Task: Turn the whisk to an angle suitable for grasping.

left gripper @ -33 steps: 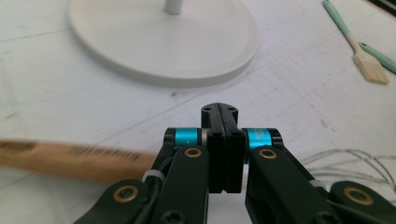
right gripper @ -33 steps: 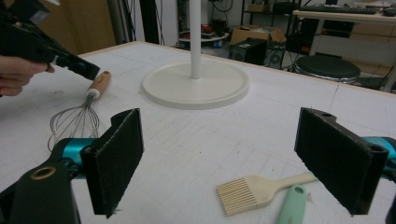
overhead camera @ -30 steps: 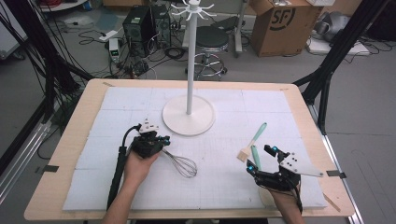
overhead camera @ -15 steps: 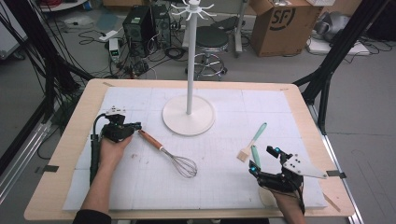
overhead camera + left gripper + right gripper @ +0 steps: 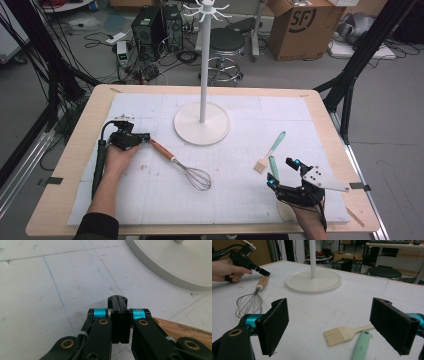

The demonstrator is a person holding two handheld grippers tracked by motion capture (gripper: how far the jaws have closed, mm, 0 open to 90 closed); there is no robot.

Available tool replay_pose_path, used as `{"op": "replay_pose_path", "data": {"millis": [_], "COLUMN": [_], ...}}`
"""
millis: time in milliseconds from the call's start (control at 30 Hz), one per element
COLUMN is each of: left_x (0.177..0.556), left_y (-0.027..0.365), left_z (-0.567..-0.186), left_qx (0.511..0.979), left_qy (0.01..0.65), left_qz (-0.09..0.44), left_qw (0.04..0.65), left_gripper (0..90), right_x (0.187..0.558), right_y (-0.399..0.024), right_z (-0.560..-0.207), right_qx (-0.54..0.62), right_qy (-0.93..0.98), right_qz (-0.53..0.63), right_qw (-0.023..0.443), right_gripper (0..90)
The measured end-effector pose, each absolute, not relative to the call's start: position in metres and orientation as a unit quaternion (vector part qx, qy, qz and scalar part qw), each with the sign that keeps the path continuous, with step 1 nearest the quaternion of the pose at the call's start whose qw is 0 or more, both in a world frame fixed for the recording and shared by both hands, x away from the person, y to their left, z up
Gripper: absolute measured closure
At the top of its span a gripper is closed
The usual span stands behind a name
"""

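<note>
A wire whisk (image 5: 192, 175) with a wooden handle (image 5: 161, 150) lies on the white mat, left of centre. My left gripper (image 5: 145, 136) is shut with nothing in it, its tip just beside the handle's end. In the left gripper view the closed jaws (image 5: 117, 300) hover over the mat, with the wooden handle (image 5: 180, 328) to their right. My right gripper (image 5: 281, 172) stands open near the front right. A tan brush (image 5: 338, 335) and a mint-green handle (image 5: 361, 344) lie on the mat between its pads (image 5: 275, 323).
A white hook stand rises from a round base (image 5: 202, 129) at the middle of the table; the base (image 5: 175, 263) is close ahead of the left gripper. The brush's mint handle (image 5: 277, 140) points toward the back right. The table's front edge (image 5: 200, 229) is near both hands.
My left hand has moved left off the whisk's handle, which now lies uncovered. The whisk, the right gripper and the brush have stayed put.
</note>
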State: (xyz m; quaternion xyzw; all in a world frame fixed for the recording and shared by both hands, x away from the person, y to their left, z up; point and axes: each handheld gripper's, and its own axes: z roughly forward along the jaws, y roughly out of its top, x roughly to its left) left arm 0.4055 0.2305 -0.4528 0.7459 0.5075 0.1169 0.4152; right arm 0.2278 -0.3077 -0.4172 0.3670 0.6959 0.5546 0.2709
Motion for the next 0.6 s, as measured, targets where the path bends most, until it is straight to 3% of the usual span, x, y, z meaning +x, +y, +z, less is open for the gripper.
{"op": "replay_pose_path", "data": {"millis": [333, 600], "left_x": [0.389, 0.361], "left_y": [0.193, 0.174], "left_z": [-0.447, -0.451], "left_qx": [0.802, 0.794], "left_qy": [0.44, 0.436], "left_qz": [0.095, 0.096], "left_qw": [0.393, 0.413], "left_gripper": [90.0, 90.0], "right_x": [0.224, 0.227], "right_y": [-0.306, -0.301], "right_z": [-0.414, -0.413], "right_qx": [0.362, 0.359], "right_qy": [0.694, 0.696], "right_qz": [0.56, 0.563], "right_qw": [0.272, 0.264], "right_gripper": [14.8, 14.7]}}
